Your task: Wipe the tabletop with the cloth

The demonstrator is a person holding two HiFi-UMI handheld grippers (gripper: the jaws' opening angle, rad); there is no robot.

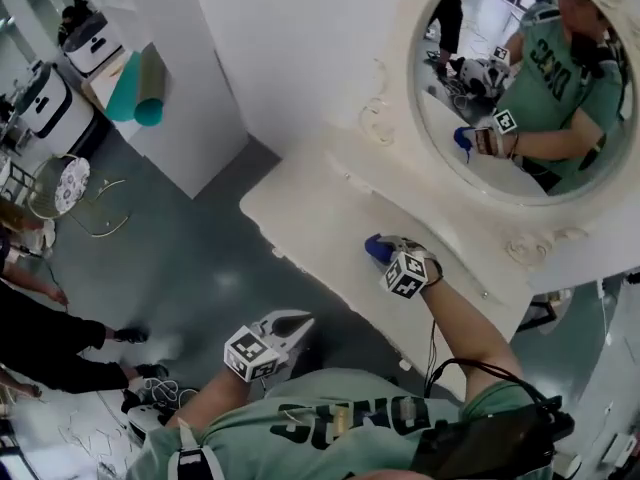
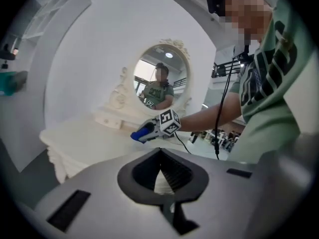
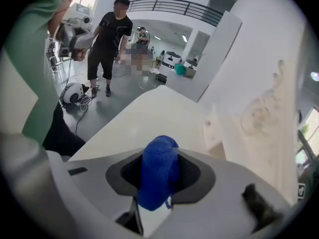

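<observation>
Ornate round mirror (image 1: pixel 520 78) backs the cream dressing table (image 1: pixel 320 218), person in black (image 3: pixel 107 34) well off on the floor – blue cloth (image 3: pixel 157 178), bunched to a fat roll, clamped btwn right gripper (image 3: pixel 159 156) jaws over the tabletop – left gripper (image 2: pixel 160 153) closed w/ nothing held.

Bright even indoor light; gripper views fisheye-warped (dark vignetted corners); slight blur.

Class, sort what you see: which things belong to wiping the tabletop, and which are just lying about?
Job in hand:
blue cloth
right gripper, jaws shut on it
cream tabletop

Not in use:
left gripper, empty, held off the table
teal roll
round mirror
</observation>
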